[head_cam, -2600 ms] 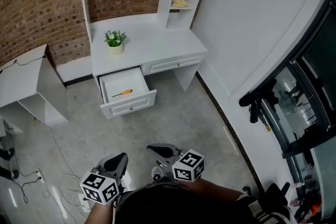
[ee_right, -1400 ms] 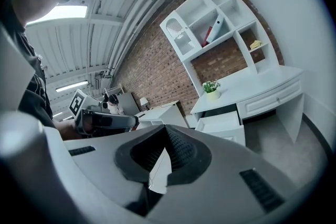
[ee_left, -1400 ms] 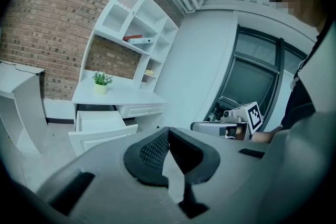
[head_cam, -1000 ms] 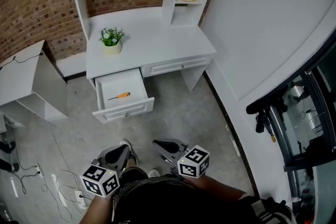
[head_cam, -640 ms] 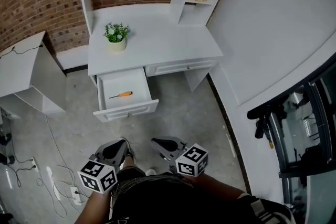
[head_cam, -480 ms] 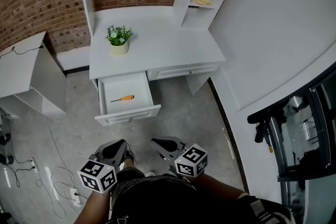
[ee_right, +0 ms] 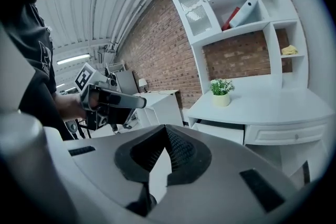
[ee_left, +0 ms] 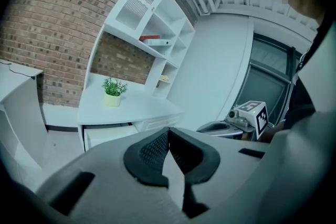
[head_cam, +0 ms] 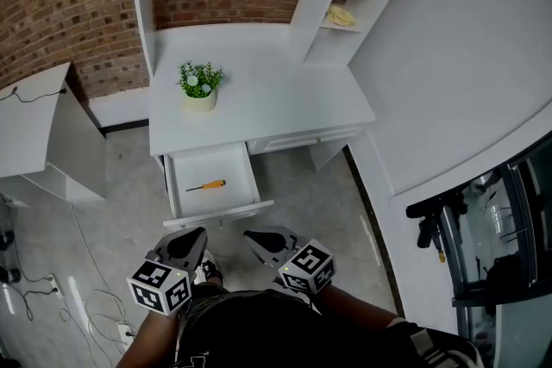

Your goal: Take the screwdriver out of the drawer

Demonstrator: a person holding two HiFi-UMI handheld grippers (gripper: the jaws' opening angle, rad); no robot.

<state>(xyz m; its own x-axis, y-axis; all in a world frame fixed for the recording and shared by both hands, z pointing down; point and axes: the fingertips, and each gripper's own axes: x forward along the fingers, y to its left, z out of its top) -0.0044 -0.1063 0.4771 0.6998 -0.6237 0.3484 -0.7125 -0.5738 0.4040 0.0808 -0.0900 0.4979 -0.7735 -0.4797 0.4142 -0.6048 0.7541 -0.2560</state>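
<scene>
The screwdriver [head_cam: 207,185] has an orange handle; the drawer [head_cam: 220,213] and desk [head_cam: 276,99] are white, and the brick wall [head_cam: 60,4] is red-brown. The plant [head_cam: 200,78] is green with small white flowers, in a pale yellow pot [head_cam: 200,102]. The left gripper [head_cam: 191,237] and right gripper [head_cam: 257,239] are grey, patterned with black-and-white squares, over a mottled grey floor [head_cam: 112,211].

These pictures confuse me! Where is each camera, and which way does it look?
Head view: on the person's head, looking steeply down at desk, open drawer, left gripper and right gripper.
Left gripper view: on the left gripper, facing the desk past its shut jaws; right gripper at right.
Right gripper view: on the right gripper, facing the desk; left gripper at left.
Shared: all three show the potted plant.
</scene>
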